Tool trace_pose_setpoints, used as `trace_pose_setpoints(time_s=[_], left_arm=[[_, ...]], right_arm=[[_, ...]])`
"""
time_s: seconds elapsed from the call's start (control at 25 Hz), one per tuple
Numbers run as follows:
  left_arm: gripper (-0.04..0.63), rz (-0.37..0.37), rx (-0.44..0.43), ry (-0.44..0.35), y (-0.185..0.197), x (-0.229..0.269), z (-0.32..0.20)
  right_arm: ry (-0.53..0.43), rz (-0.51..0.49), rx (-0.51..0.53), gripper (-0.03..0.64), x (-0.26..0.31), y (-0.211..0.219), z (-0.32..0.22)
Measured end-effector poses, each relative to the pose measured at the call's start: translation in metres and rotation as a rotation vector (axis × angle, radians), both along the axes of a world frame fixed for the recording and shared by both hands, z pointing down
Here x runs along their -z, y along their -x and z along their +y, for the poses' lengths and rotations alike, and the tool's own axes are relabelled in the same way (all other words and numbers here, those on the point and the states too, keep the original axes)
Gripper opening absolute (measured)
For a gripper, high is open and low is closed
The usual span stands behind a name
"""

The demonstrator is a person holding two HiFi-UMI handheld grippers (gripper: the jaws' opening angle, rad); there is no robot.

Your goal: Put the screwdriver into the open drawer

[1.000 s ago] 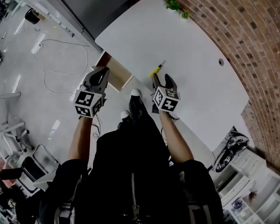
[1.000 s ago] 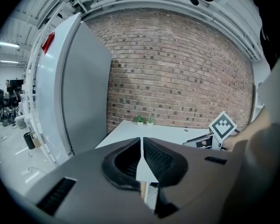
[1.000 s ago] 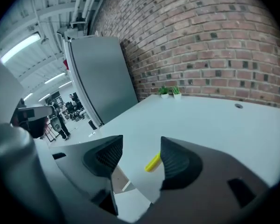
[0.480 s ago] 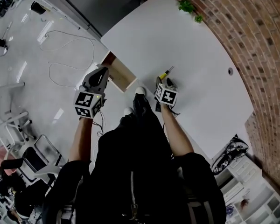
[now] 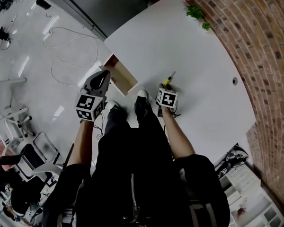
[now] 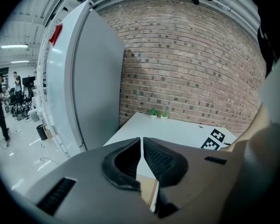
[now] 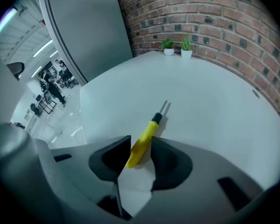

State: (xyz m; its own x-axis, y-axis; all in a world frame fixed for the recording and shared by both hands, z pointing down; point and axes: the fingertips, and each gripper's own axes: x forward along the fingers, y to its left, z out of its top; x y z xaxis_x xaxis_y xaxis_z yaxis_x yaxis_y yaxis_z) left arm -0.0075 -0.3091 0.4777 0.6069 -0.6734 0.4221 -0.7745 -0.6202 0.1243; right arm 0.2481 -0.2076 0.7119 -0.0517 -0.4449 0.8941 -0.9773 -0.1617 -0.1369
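The right gripper is closing its jaws around the yellow handle of the screwdriver, which lies on the table, shaft pointing ahead. The drawer is to the left (beside the empty, pressed-together left gripper).

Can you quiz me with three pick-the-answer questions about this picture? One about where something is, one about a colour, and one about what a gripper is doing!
1. Where is the screwdriver?
A. On the floor
B. On the white table, between the right gripper's jaws
C. Next to the little plants

2. What colour is the screwdriver's handle?
A. Red
B. Blue
C. Yellow

3. How are the left gripper's jaws?
A. Together, with nothing between them
B. Wide apart
C. Squeezing a cable

Answers:
1. B: the right gripper view shows it lying on the table with the jaws closing on its handle.
2. C: the handle is bright yellow, with a dark collar and a metal tip.
3. A: the left gripper view shows the two pads meeting, with nothing between them.
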Motion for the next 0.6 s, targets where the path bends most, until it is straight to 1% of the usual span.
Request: trace_pose_setpoints(time_s=[0.08,0.16,0.28,0.44,0.6], left_arm=[[0.037,0.004,-0.01,0.001,-0.001,0.0,-0.002],[0.037,0.009,-0.026,0.001,-0.002,-0.001,-0.003],[0.035,0.013,-0.056,-0.003,-0.001,-0.002,-0.005],[0.035,0.014,-0.087,-0.005,0.012,-0.001,-0.006],[0.037,0.015,-0.107,-0.014,0.032,0.003,-0.011]], right_arm=[[0.031,0.011,-0.009,0.128,-0.004,-0.002,0.006],[0.044,0.03,-0.024,0.085,-0.007,-0.005,0.012],[0.037,0.044,-0.034,0.083,-0.008,-0.007,0.013],[0.026,0.047,-0.06,0.08,-0.007,-0.007,0.013],[-0.038,0.039,-0.109,0.078,0.016,-0.009,0.005]])
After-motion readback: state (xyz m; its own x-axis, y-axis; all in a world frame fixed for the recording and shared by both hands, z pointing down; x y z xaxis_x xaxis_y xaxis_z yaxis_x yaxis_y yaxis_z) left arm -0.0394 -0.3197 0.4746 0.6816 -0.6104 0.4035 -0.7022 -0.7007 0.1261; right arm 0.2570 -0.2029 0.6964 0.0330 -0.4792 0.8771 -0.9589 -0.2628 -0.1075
